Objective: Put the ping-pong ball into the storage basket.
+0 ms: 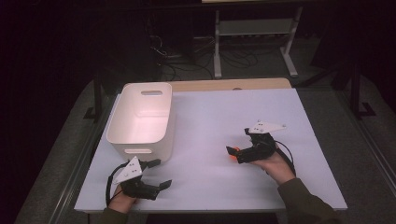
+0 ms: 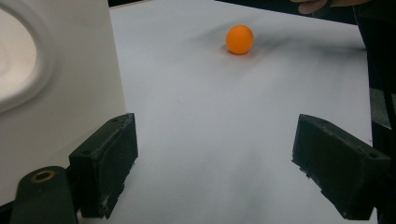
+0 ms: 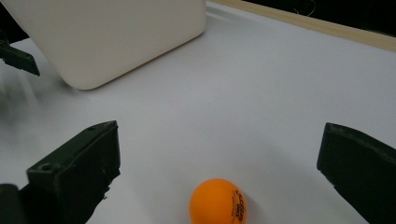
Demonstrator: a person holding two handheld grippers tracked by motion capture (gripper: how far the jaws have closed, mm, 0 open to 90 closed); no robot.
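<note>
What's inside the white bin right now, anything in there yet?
From the high view, the white bin shows a bare floor and inner walls, with nothing in it. The near wall hides a strip of the floor. The orange ball lies on the table between the open right gripper jaws.

We are seeing a white table (image 1: 243,112) carrying a white bin (image 1: 140,119) at its left and an orange ball (image 3: 218,201) at its right.

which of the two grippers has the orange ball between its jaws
The right gripper: the orange ball lies on the table between its open jaws. The left gripper, also open, sits beside the white bin, far from the ball.
</note>
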